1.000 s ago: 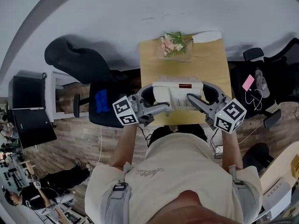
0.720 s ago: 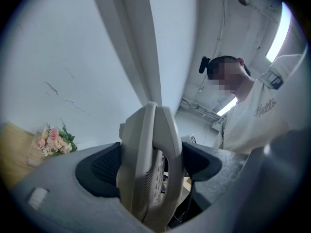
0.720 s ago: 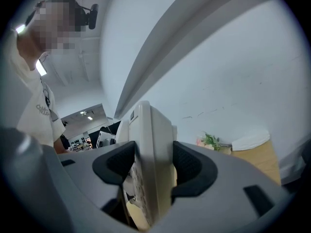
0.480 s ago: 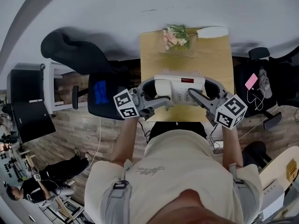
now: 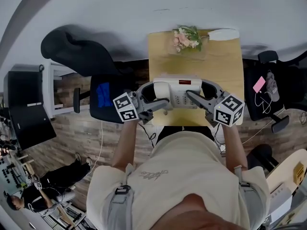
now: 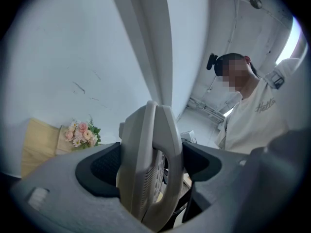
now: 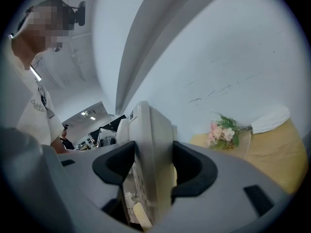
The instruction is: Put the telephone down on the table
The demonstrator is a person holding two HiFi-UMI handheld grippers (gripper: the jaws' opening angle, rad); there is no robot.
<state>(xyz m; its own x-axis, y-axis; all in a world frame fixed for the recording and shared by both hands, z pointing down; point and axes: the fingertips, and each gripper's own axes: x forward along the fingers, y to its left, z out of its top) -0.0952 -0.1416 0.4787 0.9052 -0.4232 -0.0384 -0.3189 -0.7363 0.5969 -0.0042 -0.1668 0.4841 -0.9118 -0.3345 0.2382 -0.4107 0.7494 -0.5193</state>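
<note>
My left gripper (image 6: 151,164) clamps one end of the cream telephone (image 5: 177,92) and my right gripper (image 7: 154,166) clamps the other, pads pressed against its sides. It sits at frame centre over the near end of the wooden table (image 5: 216,61); contact is unclear. The shirt's script print is unreadable. Pink flowers (image 5: 186,38) stand at the far edge by a white wall. Only the head view shows the phone's red strip and the plank floor (image 5: 81,143).
</note>
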